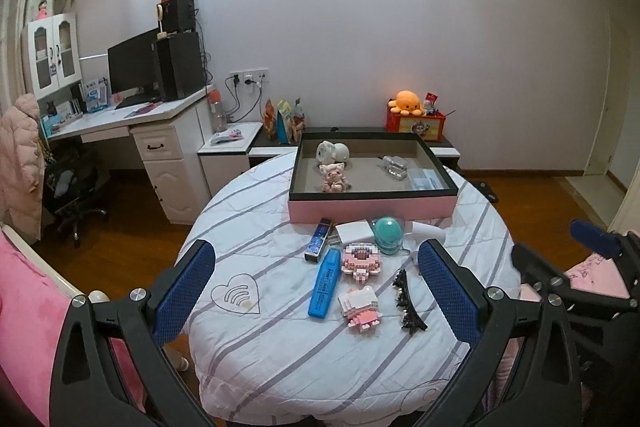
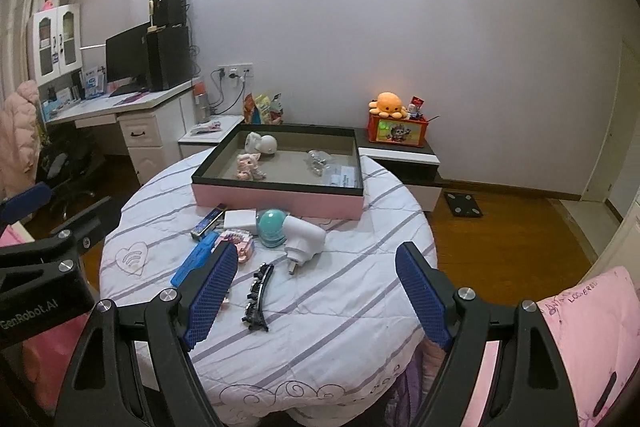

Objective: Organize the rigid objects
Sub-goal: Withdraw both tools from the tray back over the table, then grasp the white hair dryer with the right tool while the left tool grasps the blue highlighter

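Note:
A pink box (image 1: 372, 209) (image 2: 280, 201) with a dark rim stands at the far side of the round table and holds a pig figurine (image 1: 334, 177), a white round toy (image 1: 334, 151) and a clear bottle (image 1: 394, 165). In front of it lie a blue highlighter (image 1: 325, 283), two pink block figures (image 1: 360, 261) (image 1: 359, 307), a black hair clip (image 1: 406, 301) (image 2: 258, 297), a teal ball gadget (image 1: 387, 233) (image 2: 272, 225), a white plug (image 2: 304, 235) and a dark blue tube (image 1: 319, 245). My left gripper (image 1: 316, 269) and right gripper (image 2: 316, 267) hover open above the near table, nothing between their fingers.
The table wears a white striped quilted cover (image 1: 280, 347). Behind stand a white desk (image 1: 160, 131) with a monitor, a low cabinet (image 2: 404, 163) carrying an orange plush and a red box, and a pink jacket (image 1: 20, 163) at left. Pink bedding (image 2: 580, 339) lies at right.

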### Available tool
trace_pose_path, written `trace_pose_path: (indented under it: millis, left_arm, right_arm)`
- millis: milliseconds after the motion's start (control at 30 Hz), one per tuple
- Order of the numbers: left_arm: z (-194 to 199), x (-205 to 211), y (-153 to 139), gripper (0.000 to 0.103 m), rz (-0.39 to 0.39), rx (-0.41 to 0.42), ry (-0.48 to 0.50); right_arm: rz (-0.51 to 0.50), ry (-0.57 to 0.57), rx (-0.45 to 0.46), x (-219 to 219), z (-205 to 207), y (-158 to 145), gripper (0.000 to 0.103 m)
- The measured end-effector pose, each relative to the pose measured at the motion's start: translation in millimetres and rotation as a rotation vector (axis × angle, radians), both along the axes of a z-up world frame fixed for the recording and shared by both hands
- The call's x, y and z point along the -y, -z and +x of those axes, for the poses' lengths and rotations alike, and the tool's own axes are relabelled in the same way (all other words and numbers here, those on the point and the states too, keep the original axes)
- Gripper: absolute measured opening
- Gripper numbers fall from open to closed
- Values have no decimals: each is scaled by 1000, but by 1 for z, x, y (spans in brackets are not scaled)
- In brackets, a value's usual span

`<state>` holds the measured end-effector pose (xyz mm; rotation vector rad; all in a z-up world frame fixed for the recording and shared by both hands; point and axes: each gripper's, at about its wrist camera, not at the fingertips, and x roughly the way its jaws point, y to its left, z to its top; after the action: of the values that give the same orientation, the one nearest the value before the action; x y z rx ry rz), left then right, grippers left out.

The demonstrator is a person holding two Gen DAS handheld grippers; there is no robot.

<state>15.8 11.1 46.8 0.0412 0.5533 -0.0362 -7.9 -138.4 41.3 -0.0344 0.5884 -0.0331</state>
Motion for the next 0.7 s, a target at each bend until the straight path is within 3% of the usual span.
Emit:
trace_pose_path:
  millis: [400, 700]
  left_arm:
    - [11, -2, 8, 103, 15, -33, -16]
    - [39, -3, 26, 103, 25, -110, -19]
  right_arm:
    - [-3, 7, 2, 2, 2, -2, 83]
    - [-1, 16, -41, 4, 25, 7, 83]
